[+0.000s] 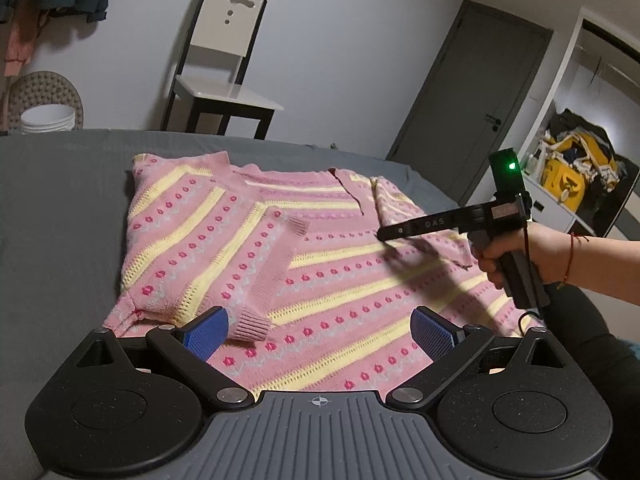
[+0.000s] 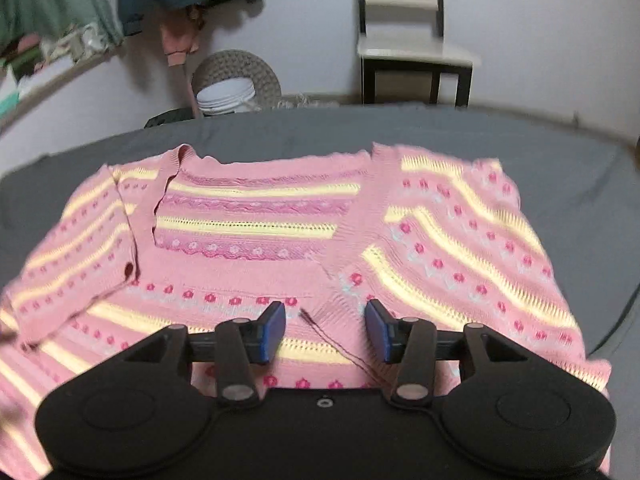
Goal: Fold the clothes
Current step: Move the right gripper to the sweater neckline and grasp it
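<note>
Sleeves lie folded across the pink sweater [image 2: 256, 272] on the grey bed [image 2: 560, 184]. Left gripper [image 1: 320, 332] and right gripper [image 2: 325, 330] hover spread, empty. Body fold remains, I'd judge.

sweater [image 2: 304, 240]: showing pink knit, yellow stripes, magenta flower dots
bed sheet [image 1: 60, 200]: showing plain grey
gripper pads [image 1: 206, 334]: showing blue

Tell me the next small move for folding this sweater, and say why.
Probably lower the right gripper and close it on the sleeve on its side, to fold that inward. The other sleeve already lies folded across the sweater, while this one looks only partly turned in. Both grippers are open and hold nothing; the left gripper hovers near the hem.
</note>
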